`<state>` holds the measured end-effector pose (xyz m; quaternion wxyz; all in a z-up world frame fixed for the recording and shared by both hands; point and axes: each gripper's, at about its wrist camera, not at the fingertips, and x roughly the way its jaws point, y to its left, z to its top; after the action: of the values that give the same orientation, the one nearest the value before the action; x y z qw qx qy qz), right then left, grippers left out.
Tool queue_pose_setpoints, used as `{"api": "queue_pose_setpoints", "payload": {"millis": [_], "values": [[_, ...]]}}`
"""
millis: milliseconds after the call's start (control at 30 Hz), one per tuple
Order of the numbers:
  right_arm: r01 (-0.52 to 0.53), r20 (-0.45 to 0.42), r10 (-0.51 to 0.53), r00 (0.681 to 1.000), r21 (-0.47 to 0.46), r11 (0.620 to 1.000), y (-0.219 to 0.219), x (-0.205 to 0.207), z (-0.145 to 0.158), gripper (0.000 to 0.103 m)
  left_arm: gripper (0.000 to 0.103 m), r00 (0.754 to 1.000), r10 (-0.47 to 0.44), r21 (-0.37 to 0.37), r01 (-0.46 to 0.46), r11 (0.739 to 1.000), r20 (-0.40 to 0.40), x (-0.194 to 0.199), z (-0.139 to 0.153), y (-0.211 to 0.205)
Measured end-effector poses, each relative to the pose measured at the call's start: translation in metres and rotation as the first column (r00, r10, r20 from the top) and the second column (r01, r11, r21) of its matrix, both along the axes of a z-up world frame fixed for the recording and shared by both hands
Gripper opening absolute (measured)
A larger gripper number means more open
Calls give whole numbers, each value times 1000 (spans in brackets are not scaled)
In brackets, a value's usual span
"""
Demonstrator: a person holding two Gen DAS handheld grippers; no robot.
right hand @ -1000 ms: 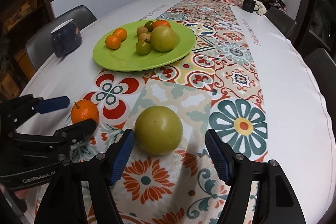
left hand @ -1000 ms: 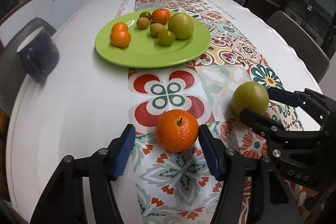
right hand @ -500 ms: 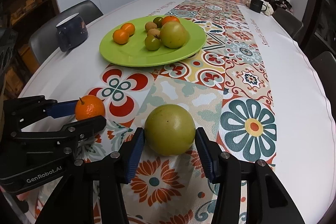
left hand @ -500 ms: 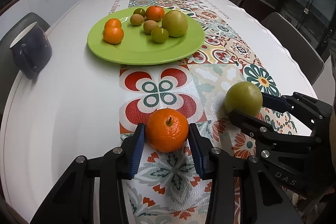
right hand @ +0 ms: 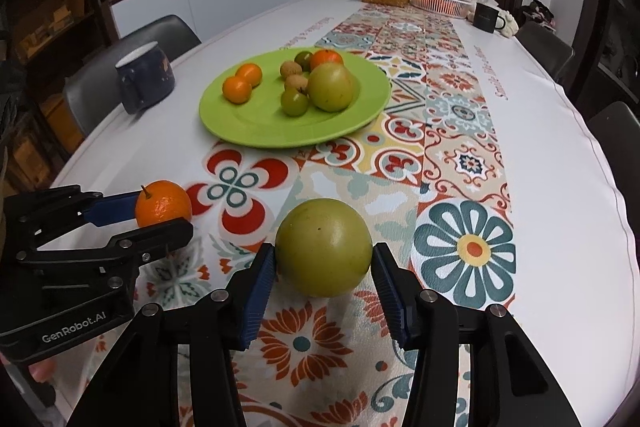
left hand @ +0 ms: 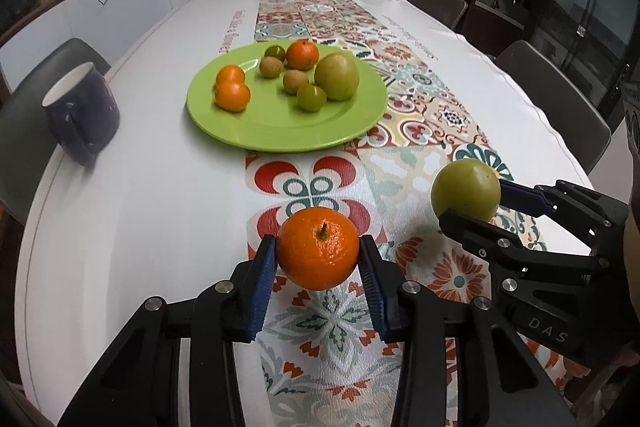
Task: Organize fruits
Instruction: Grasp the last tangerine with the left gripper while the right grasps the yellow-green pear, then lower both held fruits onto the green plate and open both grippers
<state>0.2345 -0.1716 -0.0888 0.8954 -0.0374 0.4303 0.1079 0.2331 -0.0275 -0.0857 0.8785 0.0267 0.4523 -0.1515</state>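
Two fruits: each sits between the blue pads of its own gripper, near the table's front edge.
Left gripper (left hand: 319, 267): clenched on the orange (left hand: 318, 253), pads pressing both its sides; the jaws have just been closing.
Right gripper (right hand: 323, 269): grasping the green fruit (right hand: 323, 251), likewise just closed in.
Green plate (left hand: 280, 135): farther back on the patterned runner (right hand: 440, 131), holding eight more fruits.
Blue mug (left hand: 82, 115): left of the plate.
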Motion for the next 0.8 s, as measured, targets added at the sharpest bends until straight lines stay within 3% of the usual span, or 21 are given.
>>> {"api": "queue_pose_setpoints", "payload": {"millis": [800], "values": [[-9,161,1,987,51,999,0,21,68,50,41,985,26,-2,-26,1000,169,14,68,9]]}}
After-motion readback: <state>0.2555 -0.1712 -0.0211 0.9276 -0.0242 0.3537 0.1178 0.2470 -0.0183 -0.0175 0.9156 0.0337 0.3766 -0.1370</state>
